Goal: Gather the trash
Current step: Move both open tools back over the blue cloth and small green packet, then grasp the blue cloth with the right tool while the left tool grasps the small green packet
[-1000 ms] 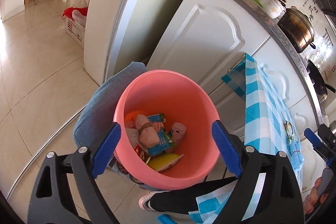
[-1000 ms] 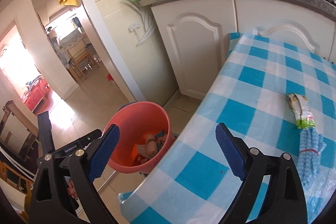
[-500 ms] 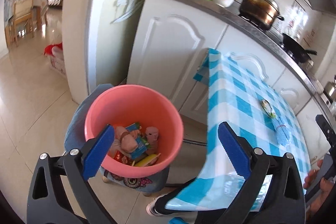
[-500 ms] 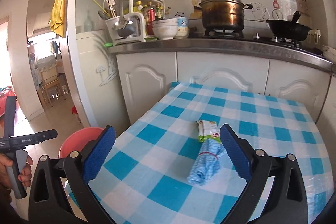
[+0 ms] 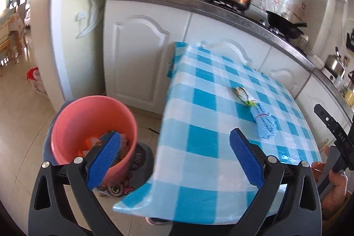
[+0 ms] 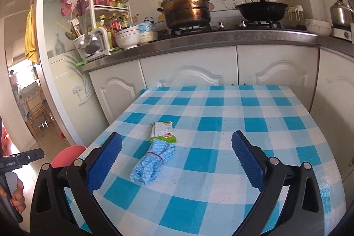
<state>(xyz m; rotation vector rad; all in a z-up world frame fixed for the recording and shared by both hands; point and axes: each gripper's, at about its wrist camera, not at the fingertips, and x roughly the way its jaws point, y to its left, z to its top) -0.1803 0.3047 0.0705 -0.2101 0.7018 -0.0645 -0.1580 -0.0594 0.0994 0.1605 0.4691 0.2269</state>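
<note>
A: Jaws first. We find the right gripper (image 6: 177, 160) spread wide and holding nothing; the left gripper (image 5: 174, 160) likewise wide apart and empty.

B: Position of the trash?

A: We note one green-and-white wrapper (image 6: 164, 131) lying flat on the checked tabletop (image 6: 254, 125), touching the far end of a rolled blue cloth (image 6: 152, 164). Both lie between the right jaws' line of sight, left of centre. The pink bucket (image 5: 93, 129), already holding litter, stands on the floor just beside the tabletop's left edge.

B: Recommendation for the pick?

A: In our judgement, we should come over the wrapper's free far end, clear of the cloth, pinch across its narrow width, and lift straight before carrying it to the bucket. Catching the cloth is the risk.
</note>
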